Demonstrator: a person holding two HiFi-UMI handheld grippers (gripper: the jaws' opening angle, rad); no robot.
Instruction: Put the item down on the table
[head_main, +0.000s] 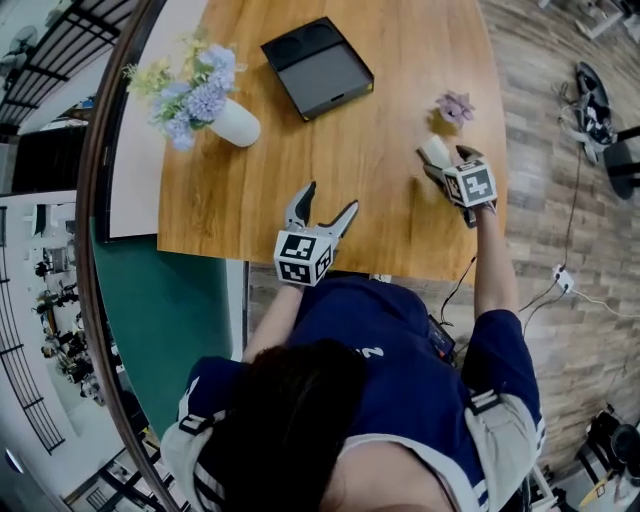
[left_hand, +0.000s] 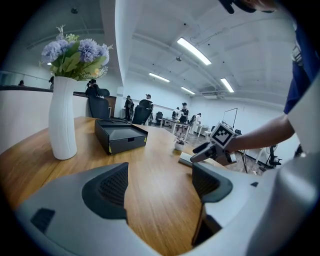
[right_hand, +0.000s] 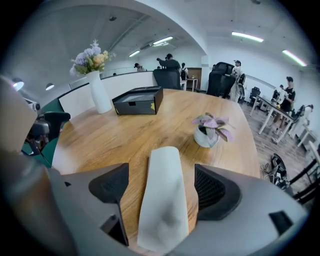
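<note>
A pale white, flat oblong item (right_hand: 162, 200) lies on the wooden table (right_hand: 125, 135), lengthwise between the jaws of my right gripper (right_hand: 163, 186). Those jaws stand open, with a strip of table showing on each side of the item, so neither pad presses on it. In the head view the item (head_main: 434, 152) pokes out ahead of the right gripper (head_main: 447, 160) near the table's right front corner. My left gripper (head_main: 330, 200) hovers open and empty over the front edge of the table. From the left gripper (left_hand: 160, 182) the item (left_hand: 186, 159) shows far off.
A small potted plant (head_main: 455, 108) stands just beyond the item. A black open box (head_main: 318, 66) sits at the table's far middle, and a white vase of flowers (head_main: 235, 122) at the far left. The table's front edge (head_main: 400, 270) is close behind both grippers.
</note>
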